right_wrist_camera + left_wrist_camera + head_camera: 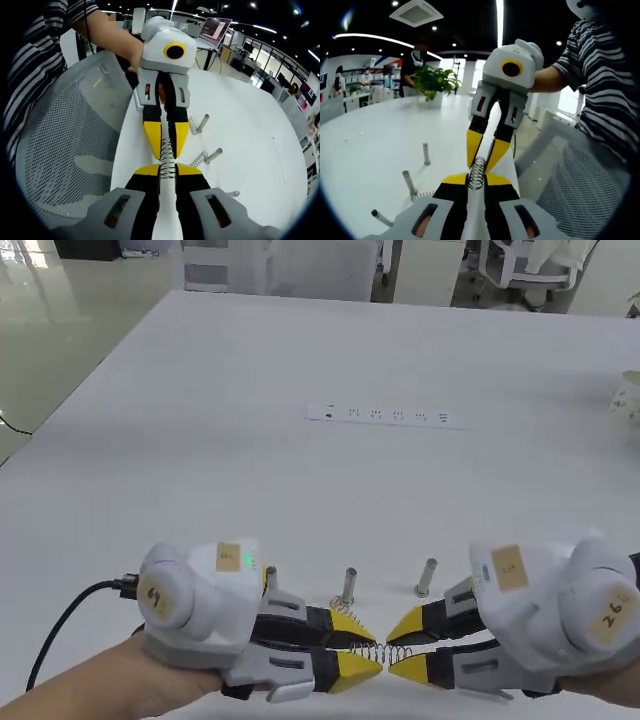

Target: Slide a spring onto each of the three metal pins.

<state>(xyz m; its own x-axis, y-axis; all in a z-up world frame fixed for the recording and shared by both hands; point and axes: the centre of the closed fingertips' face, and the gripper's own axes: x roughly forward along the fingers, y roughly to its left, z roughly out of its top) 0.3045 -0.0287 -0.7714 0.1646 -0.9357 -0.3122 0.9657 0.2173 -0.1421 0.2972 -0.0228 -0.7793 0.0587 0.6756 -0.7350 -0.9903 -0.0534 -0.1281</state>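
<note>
A: What sits on the broad white tabletop?
B: A long white power strip at mid-frame, three short grey metal pins in a row near the bottom centre, and two small coiled wire springs lying beside the pins.

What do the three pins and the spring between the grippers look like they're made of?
The pins look like steel or a similar metal: dull silver-grey, with a soft highlight along each shaft. The spring looks like thin wire, probably steel, with bright silvery coils. The exact alloy can't be told from the look.
</note>
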